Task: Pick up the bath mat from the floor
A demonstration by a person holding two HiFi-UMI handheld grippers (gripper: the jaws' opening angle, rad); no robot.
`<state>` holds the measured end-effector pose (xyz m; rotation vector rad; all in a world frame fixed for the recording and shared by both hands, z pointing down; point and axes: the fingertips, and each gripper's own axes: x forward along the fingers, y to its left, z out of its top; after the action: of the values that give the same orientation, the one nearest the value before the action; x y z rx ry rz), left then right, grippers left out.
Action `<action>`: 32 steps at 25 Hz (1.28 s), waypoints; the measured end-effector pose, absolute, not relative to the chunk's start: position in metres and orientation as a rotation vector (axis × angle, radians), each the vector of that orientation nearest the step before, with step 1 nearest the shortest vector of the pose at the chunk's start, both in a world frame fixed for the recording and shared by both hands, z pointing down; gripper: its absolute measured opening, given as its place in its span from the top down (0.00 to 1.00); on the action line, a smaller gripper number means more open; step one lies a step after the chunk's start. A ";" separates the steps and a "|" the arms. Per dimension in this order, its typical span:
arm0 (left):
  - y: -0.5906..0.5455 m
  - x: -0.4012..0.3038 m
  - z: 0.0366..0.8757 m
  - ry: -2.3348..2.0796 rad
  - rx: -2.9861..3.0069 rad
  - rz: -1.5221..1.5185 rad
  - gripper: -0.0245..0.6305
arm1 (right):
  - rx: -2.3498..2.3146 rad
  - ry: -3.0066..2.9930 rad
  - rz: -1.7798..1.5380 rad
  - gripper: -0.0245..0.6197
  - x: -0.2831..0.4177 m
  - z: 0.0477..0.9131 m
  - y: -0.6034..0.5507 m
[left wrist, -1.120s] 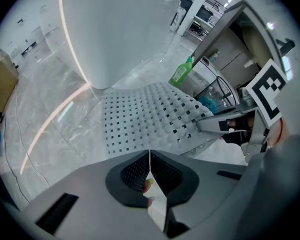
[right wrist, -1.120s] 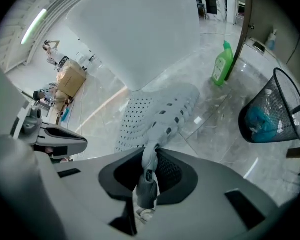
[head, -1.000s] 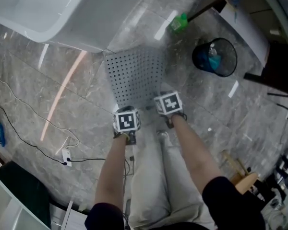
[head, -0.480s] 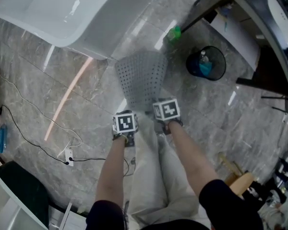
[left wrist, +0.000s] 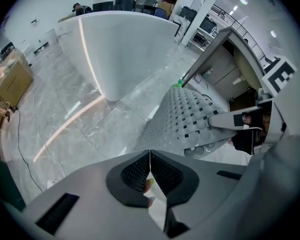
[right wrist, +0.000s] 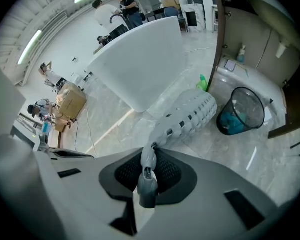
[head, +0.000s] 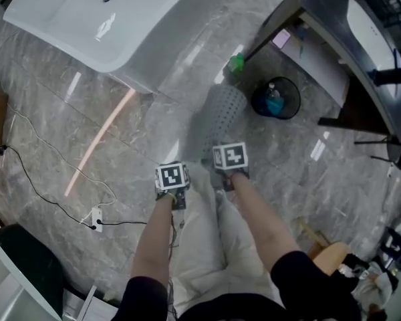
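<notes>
Down in front of the person's legs, both claws have the near edge of the bath mat (head: 222, 116), so that end is up off the floor (head: 120, 159). You can see the right claw (right wrist: 148, 156) clenched on a bunched-up bit of the edge, gray rubber squeezed right between its jaws. Over on the other side the left claw (left wrist: 150, 156) is pinched together too, and the mat's corner looks to run into the seam, so I'd call that a grip as well, just a thin one.

They sit close side by side, which is why the mat curls into a trough instead of hanging flat.

What matters here is that the mat's long axis runs straight away from the claws, out toward the gap between the bathtub (head: 107, 19) and the waste bin (head: 275, 99). Its far end is low beside the green bottle (head: 236, 63). Can't tell if that end touches the tiles. Neither hand is nearer, both are at the same end, so I reckon it needs height, not a pull.
</notes>
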<state>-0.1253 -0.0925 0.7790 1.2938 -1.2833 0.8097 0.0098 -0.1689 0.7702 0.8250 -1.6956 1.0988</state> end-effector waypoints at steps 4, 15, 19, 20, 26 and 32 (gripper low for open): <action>-0.082 -0.116 0.753 -1.266 1.257 0.801 0.96 | 0.885 -1.695 1.114 0.88 0.031 0.743 -0.166; -0.076 -0.066 0.675 -1.252 1.324 0.747 0.96 | 0.900 -1.685 1.096 0.88 0.075 0.665 -0.132; -0.065 -0.050 0.645 -1.256 1.340 0.745 0.96 | 0.927 -1.708 1.067 0.88 0.093 0.634 -0.127; -0.066 -0.048 0.638 -1.272 1.354 0.744 0.96 | 0.934 -1.723 1.049 0.88 0.096 0.627 -0.129; -0.044 -0.024 0.602 -1.259 1.368 0.727 0.96 | 0.895 -1.729 1.000 0.88 0.110 0.591 -0.108; -0.037 -0.019 0.565 -1.314 1.452 0.760 0.96 | 0.856 -1.720 1.023 0.88 0.118 0.561 -0.075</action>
<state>-0.0188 -0.0373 0.5655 1.4520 -1.3138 0.7598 0.1184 -0.0750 0.5614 0.8557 -1.7199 1.0226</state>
